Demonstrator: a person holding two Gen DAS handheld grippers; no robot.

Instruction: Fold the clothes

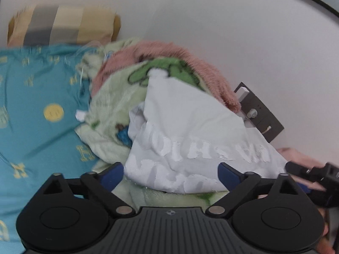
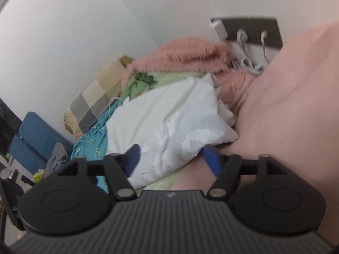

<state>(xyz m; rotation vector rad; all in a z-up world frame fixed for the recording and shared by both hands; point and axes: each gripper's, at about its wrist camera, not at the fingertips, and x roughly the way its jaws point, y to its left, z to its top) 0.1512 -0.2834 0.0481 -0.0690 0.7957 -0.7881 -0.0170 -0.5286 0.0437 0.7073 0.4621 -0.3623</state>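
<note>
Both the left tongs [image 1: 170,174] and right tongs [image 2: 169,158] gape apart around the white garment [image 1: 190,139], which lies bunched between their fingers, seemingly poised for gripping.

Two claws are seen: the left claw [image 1: 171,172] and the right claw [image 2: 170,158], each with two blue fingers set wide apart. One white garment [image 1: 190,139] with raised white lettering is counted, lying across the pile between the fingers. One pale green fleece blanket [image 1: 110,105] with cartoon prints and one fuzzy pink blanket [image 1: 169,50] are counted beneath and behind it. One teal sheet [image 1: 38,97] with yellow motifs is spread on the bed. One checked pillow [image 1: 63,25] leans at the wall. One dark wall panel [image 2: 250,29] is seen, with two white plugs [image 2: 241,35] in it and one white adapter [image 2: 219,28] at its side.
</note>
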